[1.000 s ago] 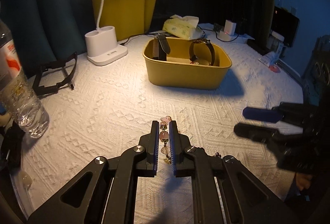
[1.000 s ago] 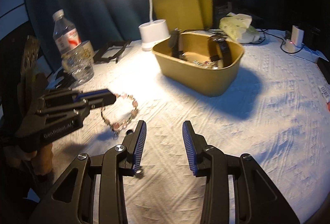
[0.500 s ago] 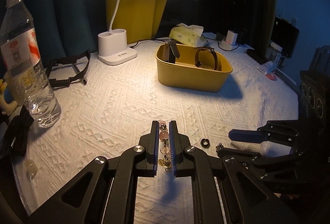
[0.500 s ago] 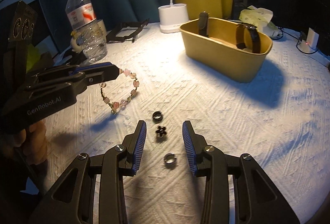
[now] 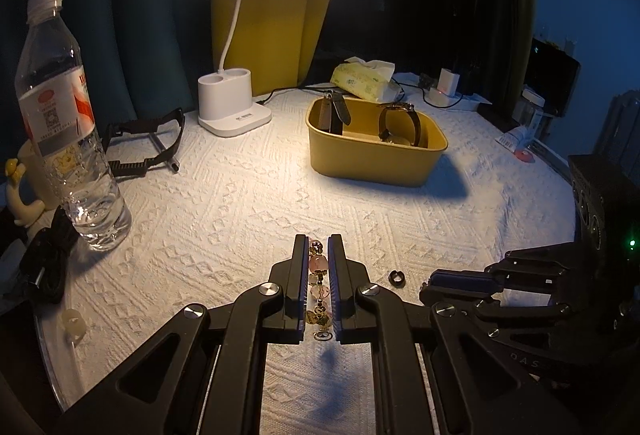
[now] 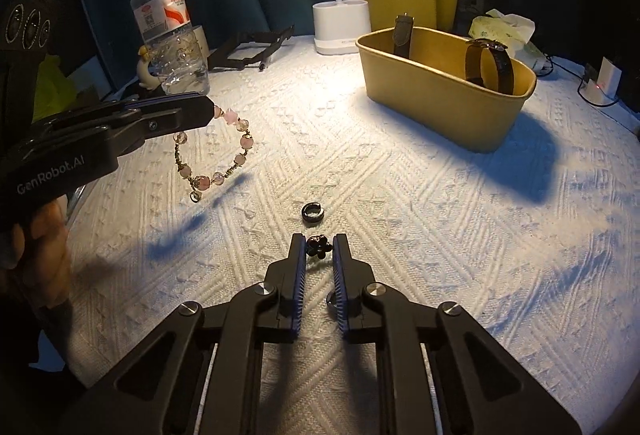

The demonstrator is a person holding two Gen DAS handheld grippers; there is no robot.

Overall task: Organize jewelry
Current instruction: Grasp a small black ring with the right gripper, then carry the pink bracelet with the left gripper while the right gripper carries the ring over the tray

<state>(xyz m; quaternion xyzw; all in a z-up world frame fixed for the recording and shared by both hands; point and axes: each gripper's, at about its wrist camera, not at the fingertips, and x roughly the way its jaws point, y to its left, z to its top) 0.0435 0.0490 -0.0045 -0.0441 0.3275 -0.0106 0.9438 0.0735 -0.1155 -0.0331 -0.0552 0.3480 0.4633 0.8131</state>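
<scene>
My left gripper [image 5: 317, 285] has its fingers pinched tight on a pink beaded bracelet [image 6: 218, 155], which dangles clear above the white-clothed bench [image 6: 440, 235]. My right gripper [image 6: 319, 267] has its fingers narrowed around a small dark flower-shaped ornament [image 6: 318, 246] on the cloth; whether they touch it I cannot tell. A dark ring [image 6: 312, 212] lies just beyond. The yellow tray [image 6: 440, 107] holding watches sits well apart, open cloth between.
</scene>
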